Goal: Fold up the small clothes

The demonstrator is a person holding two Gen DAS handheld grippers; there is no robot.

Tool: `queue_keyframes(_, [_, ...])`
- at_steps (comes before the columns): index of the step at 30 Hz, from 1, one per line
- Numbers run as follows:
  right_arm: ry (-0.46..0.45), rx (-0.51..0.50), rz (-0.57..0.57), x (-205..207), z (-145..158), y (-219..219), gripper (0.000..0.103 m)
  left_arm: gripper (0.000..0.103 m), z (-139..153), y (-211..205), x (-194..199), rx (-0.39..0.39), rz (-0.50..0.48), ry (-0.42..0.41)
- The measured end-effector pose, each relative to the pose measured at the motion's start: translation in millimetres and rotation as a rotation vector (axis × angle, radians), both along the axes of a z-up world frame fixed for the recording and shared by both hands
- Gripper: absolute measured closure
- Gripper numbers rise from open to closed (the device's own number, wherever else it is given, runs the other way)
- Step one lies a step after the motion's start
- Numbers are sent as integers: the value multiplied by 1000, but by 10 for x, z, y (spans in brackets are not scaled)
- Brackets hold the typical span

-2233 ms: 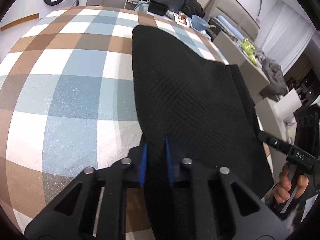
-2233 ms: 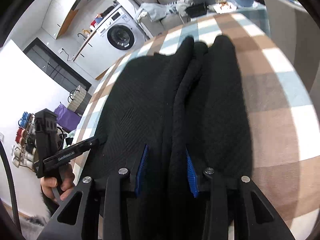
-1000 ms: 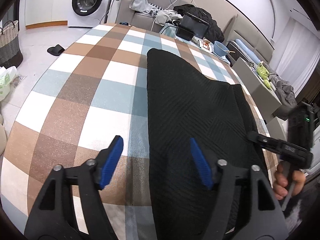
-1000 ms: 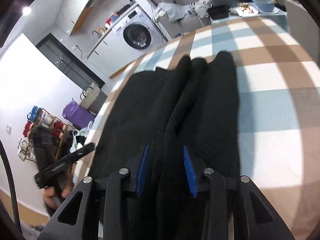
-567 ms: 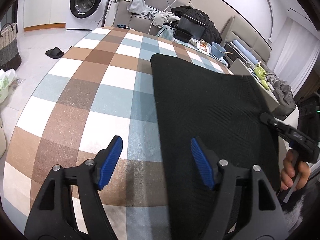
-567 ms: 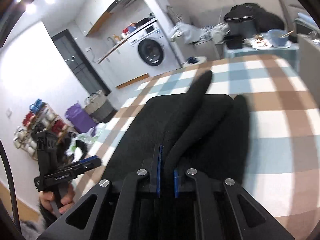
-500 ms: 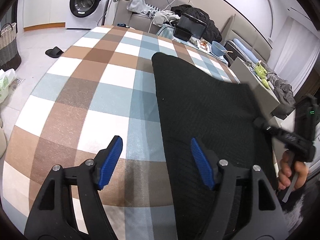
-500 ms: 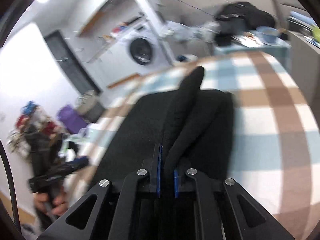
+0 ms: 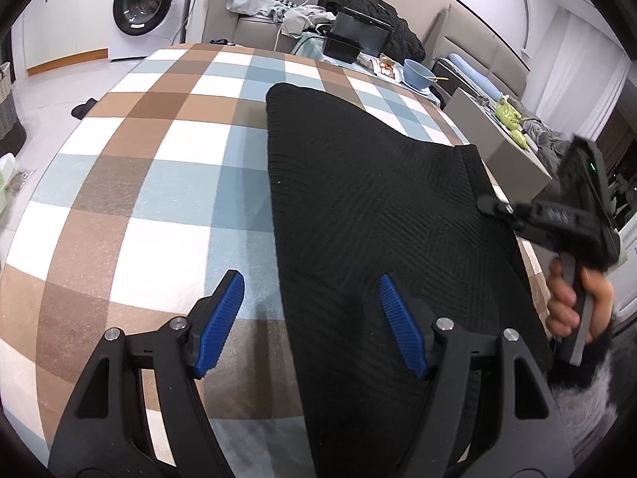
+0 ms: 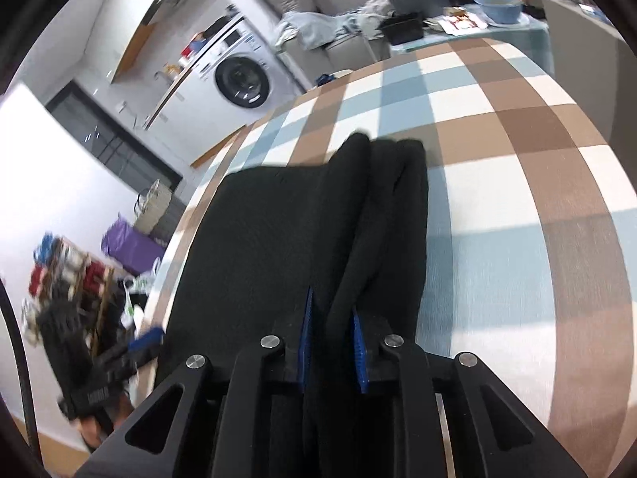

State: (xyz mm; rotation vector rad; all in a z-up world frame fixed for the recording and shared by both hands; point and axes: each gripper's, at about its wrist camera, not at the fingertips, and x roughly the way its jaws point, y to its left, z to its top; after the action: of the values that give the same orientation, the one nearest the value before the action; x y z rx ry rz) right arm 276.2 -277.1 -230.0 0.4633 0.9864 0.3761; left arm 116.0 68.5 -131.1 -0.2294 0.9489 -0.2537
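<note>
Two close wrist views — opposite sides, shared black garment (image 9: pixel 378 207) on checked table (image 9: pixel 159 167).

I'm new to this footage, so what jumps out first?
A black knit garment lies spread over a brown, blue and white checked tablecloth. The right gripper pinches a raised fold of it; the left gripper hangs open over its near edge. Behind stands a white washing machine.
</note>
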Motion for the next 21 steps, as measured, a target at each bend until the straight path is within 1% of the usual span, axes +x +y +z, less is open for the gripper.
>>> queue_keyframes(1, [7, -2, -13, 72, -8, 2, 85, 35, -3, -17, 12, 10, 2, 6])
queue_keyframes(2, [6, -9, -20, 117, 2, 12, 87, 35, 3, -23, 16, 14, 1, 8])
queue_keyframes(3, [-16, -20, -19, 143, 41, 36, 91, 35, 15, -32, 18, 16, -3, 5])
queue_keyframes(4, [-98, -39, -8, 98, 168, 79, 92, 35, 23, -36, 16, 18, -6, 1])
queue_keyframes(5, [-158, -43, 10, 45, 261, 94, 93, 34, 28, -36, 18, 21, -8, -2])
queue_keyframes(6, [-181, -50, 13, 4, 312, 102, 93, 34, 25, -40, 25, 27, -9, -3])
queue_keyframes(7, [-179, -65, -2, 1, 321, 93, 93, 35, 14, -42, 35, 31, -7, 1])
queue_keyframes(8, [-158, -76, -11, 32, 279, 79, 93, 35, 4, -44, 45, 32, -6, 6])
queue_keyframes(9, [-127, -92, -22, 73, 210, 61, 92, 35, -6, -43, 55, 30, -5, 11])
queue_keyframes(10, [-68, -105, -36, 129, 86, 32, 91, 35, -8, -46, 48, 28, -5, 17])
queue_keyframes(11, [-27, -93, -42, 152, 10, 7, 91, 34, -6, -44, 39, 27, -6, 17])
queue_keyframes(12, [-7, -52, -32, 138, -28, -21, 88, 35, 7, -47, 9, 26, -11, 13])
queue_keyframes(13, [-7, 5, -7, 85, -27, -45, 87, 35, 17, -51, -17, 26, -15, 11])
queue_keyframes(14, [-5, 54, 26, 40, -21, -61, 83, 35, 24, -56, -42, 28, -19, 8])
queue_keyframes(15, [-2, 80, 53, -48, -21, -58, 80, 35, 30, -65, -73, 32, -22, 6])
queue_keyframes(17, [-3, 100, 96, -271, -32, -35, 76, 34, 25, -97, -143, 35, -37, 8])
queue_keyframes(21, [12, 99, 122, -656, -121, 16, 75, 34, -39, -185, -291, 51, -83, 19])
